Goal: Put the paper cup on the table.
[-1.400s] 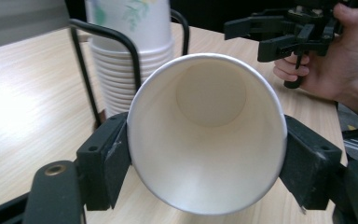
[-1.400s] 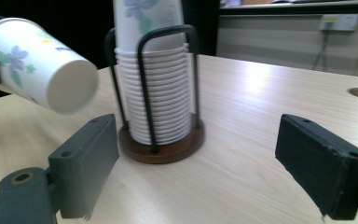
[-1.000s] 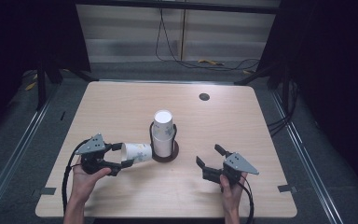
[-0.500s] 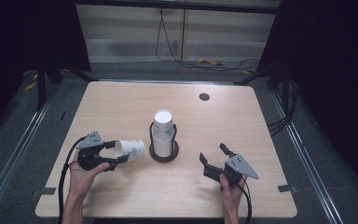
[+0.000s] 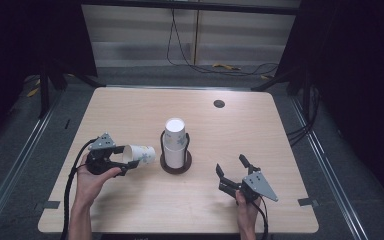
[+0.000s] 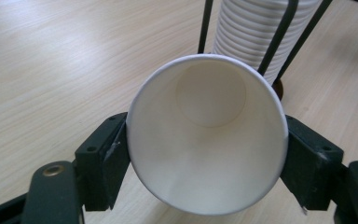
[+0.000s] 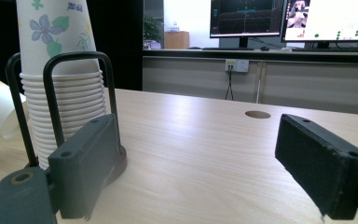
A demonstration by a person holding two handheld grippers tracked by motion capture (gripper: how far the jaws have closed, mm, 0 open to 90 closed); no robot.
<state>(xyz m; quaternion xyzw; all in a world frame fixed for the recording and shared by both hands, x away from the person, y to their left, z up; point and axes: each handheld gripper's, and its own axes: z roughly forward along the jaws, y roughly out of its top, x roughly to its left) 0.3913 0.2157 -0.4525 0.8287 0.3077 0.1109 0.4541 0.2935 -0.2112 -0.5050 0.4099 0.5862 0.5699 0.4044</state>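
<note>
Left gripper view: left claw (image 6: pixel 205 154) clamps paper cup (image 6: pixel 205 135); right claw (image 7: pixel 214 168) wide open.

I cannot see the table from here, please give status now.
Left tongs shut on cup, lying sideways, jaws just eased. Right tongs open, empty. Cup stack in holder beside cup, apart.

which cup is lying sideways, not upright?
The single paper cup clamped in the left gripper, bottom pointing at the holder; the stacked cups stand upside down in the wire holder.
</note>
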